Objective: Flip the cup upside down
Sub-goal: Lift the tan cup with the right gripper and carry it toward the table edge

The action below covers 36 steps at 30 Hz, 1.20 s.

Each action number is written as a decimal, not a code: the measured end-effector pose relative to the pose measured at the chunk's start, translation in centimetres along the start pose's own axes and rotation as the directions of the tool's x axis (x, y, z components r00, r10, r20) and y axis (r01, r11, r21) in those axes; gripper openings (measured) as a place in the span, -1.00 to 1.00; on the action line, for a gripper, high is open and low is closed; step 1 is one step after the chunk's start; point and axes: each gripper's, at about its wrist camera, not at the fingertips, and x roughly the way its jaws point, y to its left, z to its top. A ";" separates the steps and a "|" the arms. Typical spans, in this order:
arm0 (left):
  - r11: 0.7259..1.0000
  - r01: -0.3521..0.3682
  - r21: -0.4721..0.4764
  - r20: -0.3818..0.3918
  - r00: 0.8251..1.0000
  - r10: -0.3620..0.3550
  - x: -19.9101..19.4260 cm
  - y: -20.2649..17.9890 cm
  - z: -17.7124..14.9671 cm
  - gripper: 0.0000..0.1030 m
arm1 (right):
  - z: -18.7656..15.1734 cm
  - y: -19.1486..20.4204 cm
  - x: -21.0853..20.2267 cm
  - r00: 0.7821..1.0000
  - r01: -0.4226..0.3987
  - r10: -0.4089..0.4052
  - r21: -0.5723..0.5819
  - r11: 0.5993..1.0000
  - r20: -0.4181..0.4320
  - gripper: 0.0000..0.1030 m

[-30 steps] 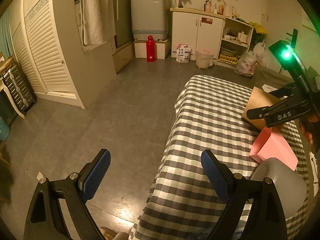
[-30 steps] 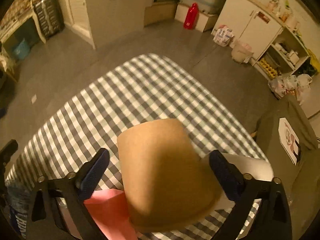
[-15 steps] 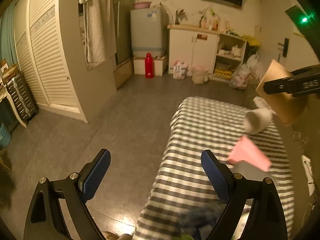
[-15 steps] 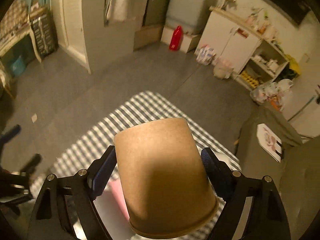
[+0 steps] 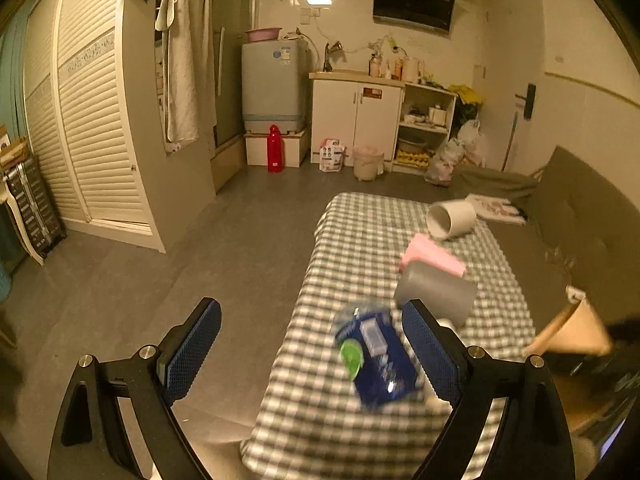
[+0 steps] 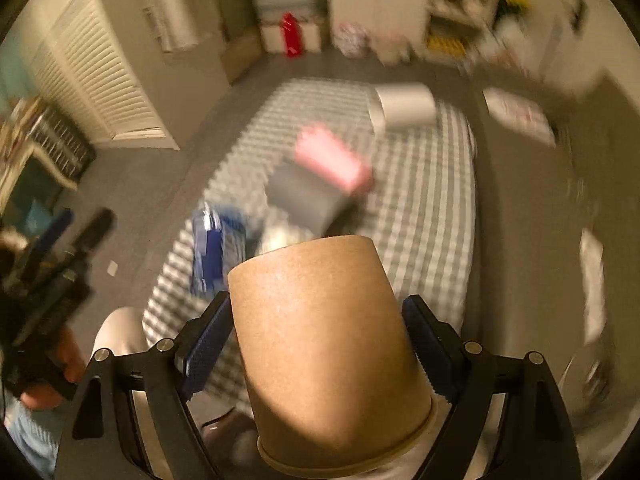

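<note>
1. Gray floor fills most of the room, with a white slatted door (image 5: 92, 136) on the left and a washing machine (image 5: 272, 84) by the far wall.
2. Near the washer stand a red bottle (image 5: 274, 149) on the floor and a white cabinet (image 5: 356, 116).
3. Close by is a table with a gray and white checked cloth (image 5: 360, 236).
4. On the cloth lie a white cup (image 5: 452, 219) on its side, a pink block (image 5: 432, 257), a gray cup (image 5: 436, 294) touching the pink block, and a blue packet (image 5: 376, 356) near the front.
5. The left gripper (image 5: 312, 356) hangs over the near edge of the table, partly over the floor. Its blue pads are wide apart and hold nothing.
6. The right gripper (image 6: 316, 344) is up in the air above the near end of the table. Its two pads squeeze the sides of the brown paper cup (image 6: 328, 344).
7. In the right wrist view the brown paper cup's flat bottom points away from the camera and its rolled rim is nearest the camera.
8. The right wrist view is blurry.
</note>
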 end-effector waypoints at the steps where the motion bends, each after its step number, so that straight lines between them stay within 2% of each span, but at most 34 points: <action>1: 1.000 -0.002 0.005 -0.002 1.000 0.002 -0.3 0.0 -0.8 0.84 | -0.9 0.0 0.9 1.000 -0.007 0.007 0.027 1.000 -0.011 0.65; 5: 1.000 0.012 0.014 -0.032 0.999 -0.012 -0.7 -0.1 -2.9 0.84 | -3.2 -0.8 4.4 0.999 -0.009 0.016 0.140 0.990 -0.048 0.65; 13: 0.998 0.022 0.062 -0.117 0.993 -0.015 0.4 -1.6 -6.6 0.84 | -4.2 -1.8 8.3 0.996 0.033 -0.019 0.184 0.982 -0.082 0.65; 17: 0.997 0.039 0.065 -0.139 0.990 -0.029 0.6 -2.3 -6.9 0.84 | -4.0 -1.6 8.2 0.998 -0.004 0.014 0.152 0.988 -0.064 0.66; 18: 0.997 0.040 0.070 -0.141 0.990 -0.030 0.6 -2.6 -7.0 0.84 | -4.0 -1.4 7.9 0.998 -0.017 0.024 0.135 0.991 -0.051 0.71; 21: 0.995 0.041 0.091 -0.151 0.988 -0.027 0.6 -3.4 -6.8 0.84 | -3.9 -1.7 5.8 1.000 -0.008 0.006 0.102 0.995 0.017 0.83; 24: 0.994 0.047 0.102 -0.185 0.982 -0.027 0.8 -4.8 -6.5 0.84 | -4.0 -3.4 3.4 0.998 0.019 -0.025 0.102 0.995 0.059 0.86; 29: 0.990 0.102 0.100 -0.257 0.964 -0.073 1.4 -8.0 -6.0 0.84 | -4.7 -7.4 0.2 0.984 0.132 -0.139 0.064 0.989 0.109 0.87; 33: 0.981 0.152 0.120 -0.312 0.944 -0.108 2.4 -11.8 -5.1 0.84 | -5.9 -10.7 -0.2 0.983 0.136 -0.144 0.078 0.988 0.113 0.87; 35: 0.976 0.190 0.107 -0.361 0.922 -0.140 3.3 -13.6 -4.8 0.84 | -6.5 -12.3 0.3 0.988 0.103 -0.114 0.106 0.989 0.103 0.87; 36: 0.974 0.210 0.083 -0.397 0.903 -0.161 4.0 -14.4 -4.7 0.84 | -6.7 -12.8 0.5 0.989 0.093 -0.105 0.120 0.988 0.100 0.87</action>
